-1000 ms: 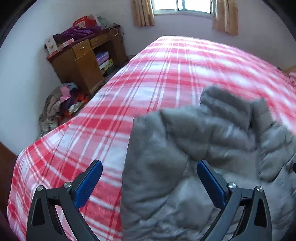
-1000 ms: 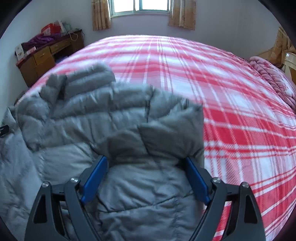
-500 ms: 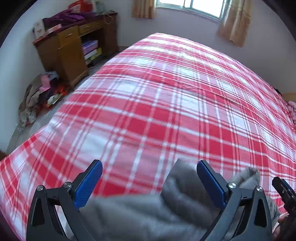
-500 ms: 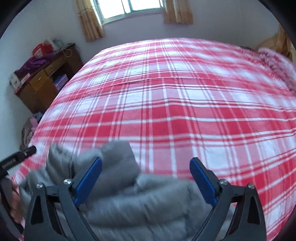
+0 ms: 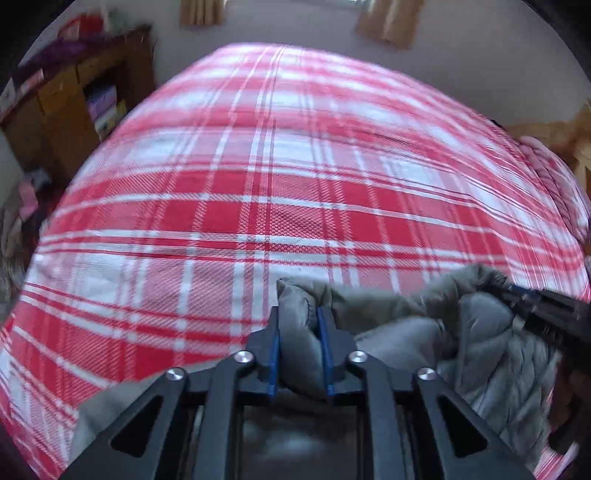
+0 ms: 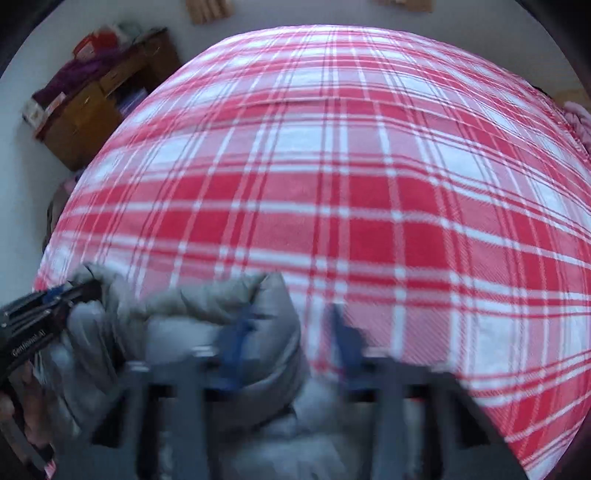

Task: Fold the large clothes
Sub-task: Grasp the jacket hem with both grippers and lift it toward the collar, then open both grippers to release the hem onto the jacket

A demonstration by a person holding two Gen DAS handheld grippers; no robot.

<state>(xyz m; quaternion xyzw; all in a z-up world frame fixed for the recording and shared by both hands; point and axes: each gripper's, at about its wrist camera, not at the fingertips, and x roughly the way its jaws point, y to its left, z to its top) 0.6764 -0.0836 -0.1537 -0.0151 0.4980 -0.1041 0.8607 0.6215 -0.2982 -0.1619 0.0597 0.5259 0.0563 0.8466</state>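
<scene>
Grey quilted puffer jacket point(image 5: 413, 332): bunched at near edge of bed, on red-and-white plaid bedspread point(image 5: 280, 192); also in right wrist view point(image 6: 177, 332), lower left.

Left gripper point(image 5: 298, 325), black frame with blue pads: clenched on a puffy fold of the jacket, fold standing up between the fingers. Seen from right wrist view point(image 6: 74, 291) at left edge, tips buried in jacket fabric.

Right gripper point(image 6: 291, 332): heavily motion-blurred; fingers part-way apart, left finger over jacket edge, right finger over bedspread; grasp state impossible to tell. Seen from left wrist view point(image 5: 517, 291) at right edge, tips against jacket fabric.

Brown wooden desk with drawers point(image 6: 88, 114): beside bed, far left, against pale wall; purple cloth and boxes heaped on top. Same desk in left wrist view point(image 5: 70, 103).

Pile of mixed clothes point(image 5: 18, 221): on floor, left of bed, blurred.

Tan curtains point(image 5: 384, 18): on far wall beyond the bed.
</scene>
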